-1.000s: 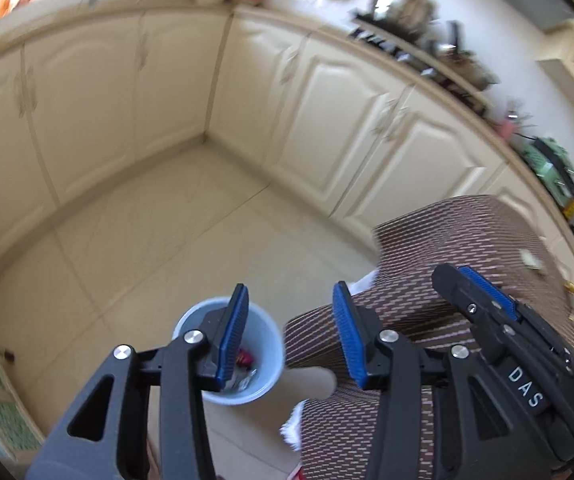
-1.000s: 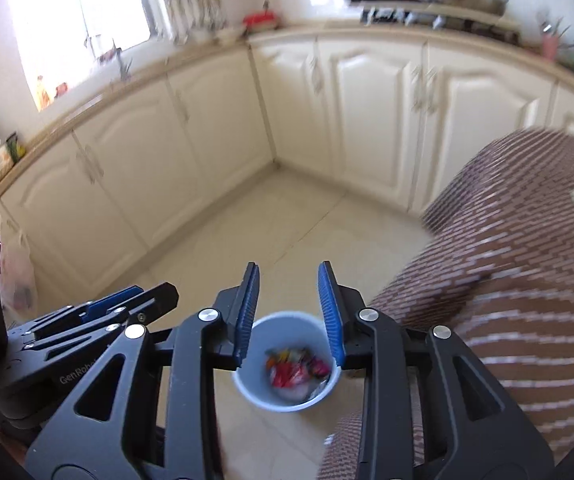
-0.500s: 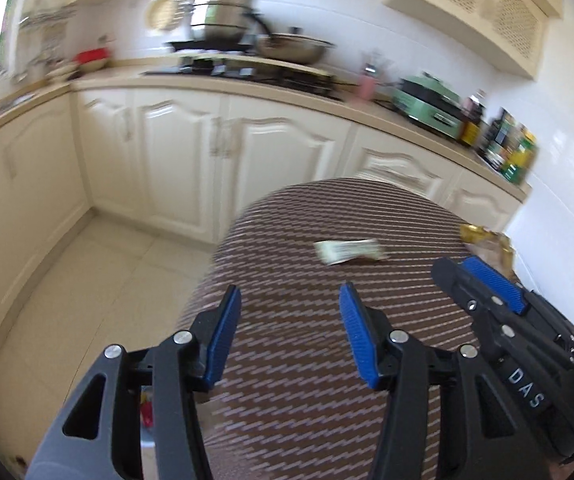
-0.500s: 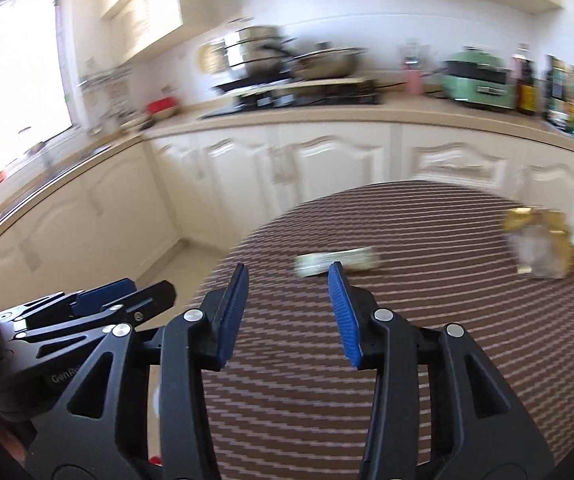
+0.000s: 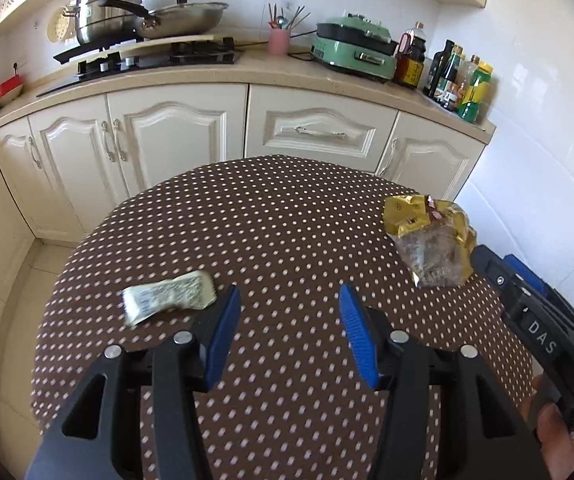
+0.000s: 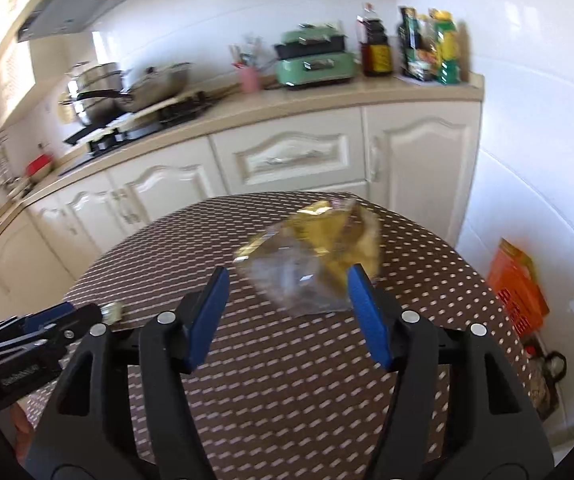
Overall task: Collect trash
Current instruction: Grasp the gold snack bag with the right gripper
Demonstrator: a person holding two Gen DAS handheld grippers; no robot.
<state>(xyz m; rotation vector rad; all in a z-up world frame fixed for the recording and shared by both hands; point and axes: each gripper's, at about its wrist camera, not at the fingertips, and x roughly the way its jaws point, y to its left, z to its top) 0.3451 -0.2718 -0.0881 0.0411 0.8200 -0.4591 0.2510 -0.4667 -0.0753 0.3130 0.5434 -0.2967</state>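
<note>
Right wrist view: right gripper (image 6: 287,312), jaws just spreading, empty, faces the gold snack bag (image 6: 319,260) on the dotted table (image 6: 287,400); left gripper (image 5: 287,336), spread, near the crumpled wrapper (image 5: 169,296). Approach step; next, close in and pinch.

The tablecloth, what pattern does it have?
The tablecloth is dark brown with small pale dots all over. The left wrist view shows it sharpest.

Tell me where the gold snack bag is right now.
The gold snack bag lies on the dotted table near its right edge in the left wrist view, toward the white wall; the right gripper points at it, open, not touching.
</note>
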